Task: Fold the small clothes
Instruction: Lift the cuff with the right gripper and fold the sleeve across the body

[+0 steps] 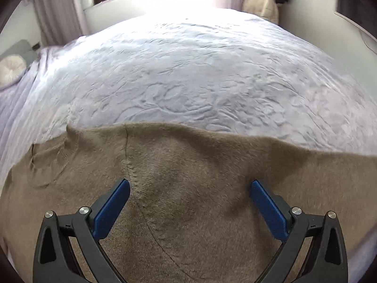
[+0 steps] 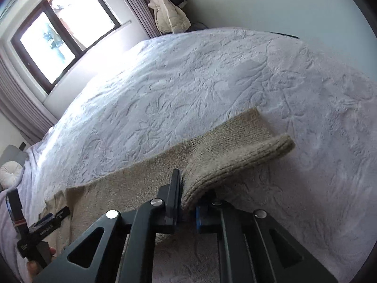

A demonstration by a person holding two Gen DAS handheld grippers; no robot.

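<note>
Pinching the ribbed hem of the tan sweater (image 2: 235, 162) in the right gripper (image 2: 188, 200), angled downward; left gripper (image 1: 189, 189) spread wide above the knit.

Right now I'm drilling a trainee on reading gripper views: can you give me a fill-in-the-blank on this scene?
1. The brown sweater lies on a ____ bedspread.
2. The left gripper hovers with its jaws ____.
3. The right gripper is shut on the sweater's ribbed ____.

Missing words: white; open; hem
</note>
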